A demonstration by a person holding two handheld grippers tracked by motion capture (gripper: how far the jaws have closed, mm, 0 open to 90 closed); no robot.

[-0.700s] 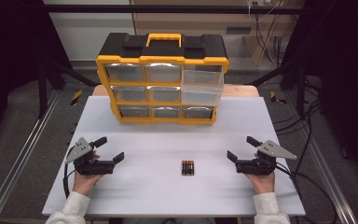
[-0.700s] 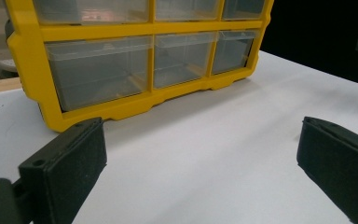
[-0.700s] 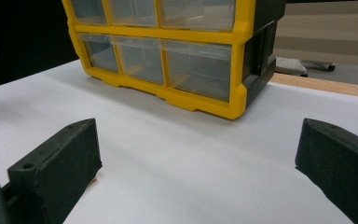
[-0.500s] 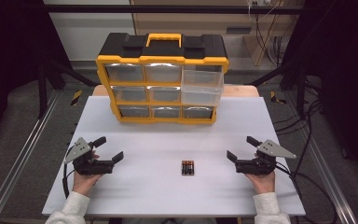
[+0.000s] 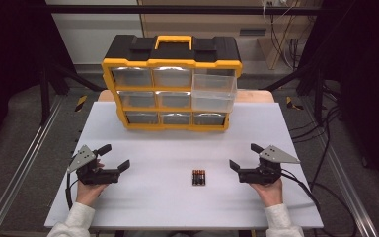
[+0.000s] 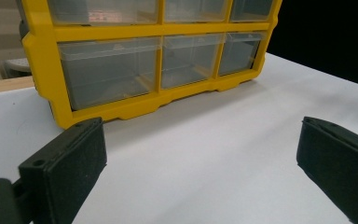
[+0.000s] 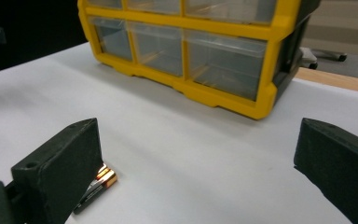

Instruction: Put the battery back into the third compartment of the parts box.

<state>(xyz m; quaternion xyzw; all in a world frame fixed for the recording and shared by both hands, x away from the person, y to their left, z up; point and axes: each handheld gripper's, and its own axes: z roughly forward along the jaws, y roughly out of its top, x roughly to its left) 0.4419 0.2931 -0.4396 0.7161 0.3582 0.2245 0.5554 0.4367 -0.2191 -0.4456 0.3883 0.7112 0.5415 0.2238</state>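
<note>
A small pack of batteries (image 5: 198,177) is seen lying flat on the white table (image 5: 168,207), between the two grippers and nearer the right gripper (image 5: 244,158), just off its inner jaw. In the right gripper view the batteries (image 7: 99,184) are partly hidden behind the left-hand jaw, outside the gap. The right gripper's jaws are spread wide with nothing between them. The left gripper (image 5: 114,157) is likewise held wide apart and empty, well apart from the batteries. A yellow drawer organizer (image 5: 172,89) stands beyond both grippers.
</note>
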